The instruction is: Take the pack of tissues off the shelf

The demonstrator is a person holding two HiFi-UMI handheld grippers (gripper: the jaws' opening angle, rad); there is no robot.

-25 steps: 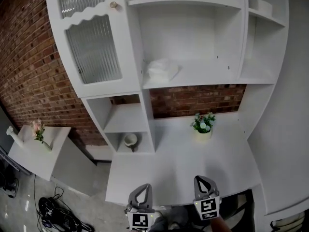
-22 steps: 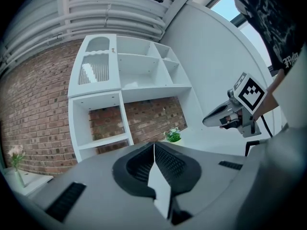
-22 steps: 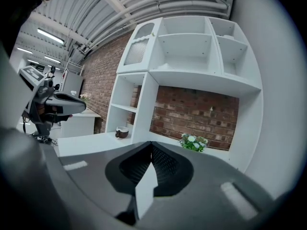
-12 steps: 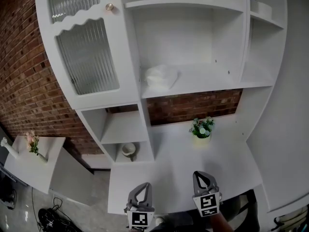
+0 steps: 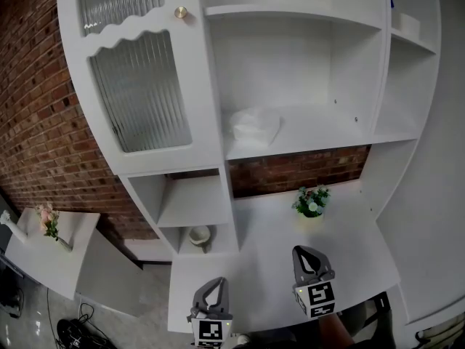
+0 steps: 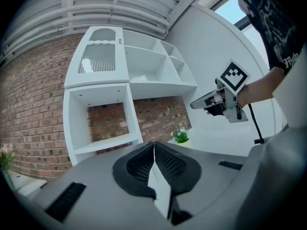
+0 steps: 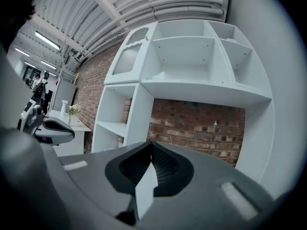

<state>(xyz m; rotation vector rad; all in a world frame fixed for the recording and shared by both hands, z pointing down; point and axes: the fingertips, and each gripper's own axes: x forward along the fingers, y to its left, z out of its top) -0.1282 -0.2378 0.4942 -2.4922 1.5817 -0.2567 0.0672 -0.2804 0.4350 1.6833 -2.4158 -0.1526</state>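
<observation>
Resting on the shelf, the pack of tissues is judged soft and light, best pinched mid-front; left gripper and right gripper jaws are closed, empty.

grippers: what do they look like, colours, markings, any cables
The left gripper and right gripper both have grey bodies and tapered grey jaws lined with black ribbed pads. Each carries a white cube with black square markers. A thin black cable hangs from the right one. The person wears a dark top with pale print.
</observation>
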